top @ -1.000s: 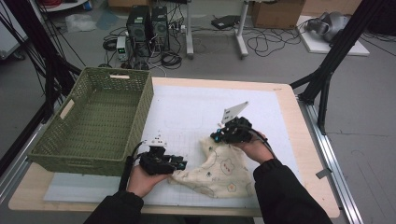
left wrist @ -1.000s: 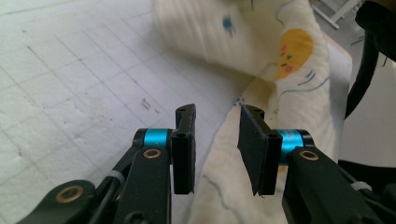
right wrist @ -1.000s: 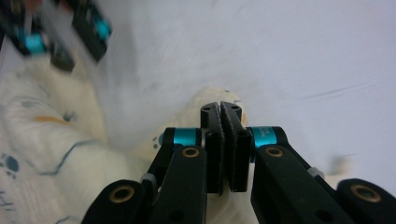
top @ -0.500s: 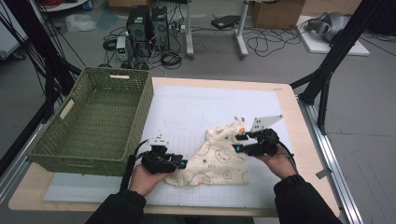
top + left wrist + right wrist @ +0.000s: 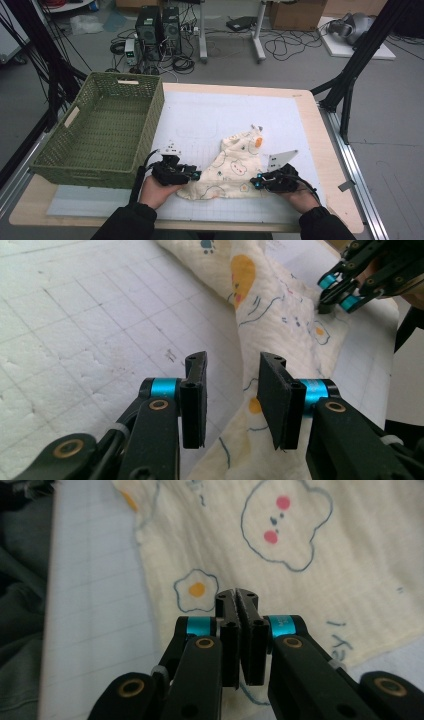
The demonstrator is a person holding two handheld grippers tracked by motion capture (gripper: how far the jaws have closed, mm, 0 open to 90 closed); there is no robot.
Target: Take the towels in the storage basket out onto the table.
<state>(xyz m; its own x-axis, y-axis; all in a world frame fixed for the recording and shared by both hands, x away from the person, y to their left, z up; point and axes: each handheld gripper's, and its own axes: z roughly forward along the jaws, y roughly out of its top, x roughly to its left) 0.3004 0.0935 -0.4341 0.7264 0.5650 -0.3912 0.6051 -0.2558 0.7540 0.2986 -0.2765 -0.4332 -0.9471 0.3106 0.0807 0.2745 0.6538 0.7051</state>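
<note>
A cream cloth [image 5: 230, 167] printed with bears and fried eggs lies spread on the white gridded mat [image 5: 210, 115] near the table's front. My left gripper [image 5: 192, 175] rests at its near left corner. In the left gripper view its jaws [image 5: 232, 375] stand apart over the cloth's edge [image 5: 280, 310] without pressing it. My right gripper [image 5: 255, 184] sits at the cloth's near right corner, and its tips [image 5: 325, 302] dig into the fabric. Its jaws have just been closing and now meet [image 5: 237, 597] over the egg print on the cloth [image 5: 325, 555], pinching the fabric.
A green woven basket [image 5: 150, 115] with nothing in it stands on the table's left side, its wall close to my left hand. The mat stretches bare behind the cloth. The wooden table edge [image 5: 320, 150] runs along the right.
My right gripper travelled from above the cloth's middle out to the right, then down toward the front edge. The cloth now lies flatter and more spread. The left gripper stayed put.
</note>
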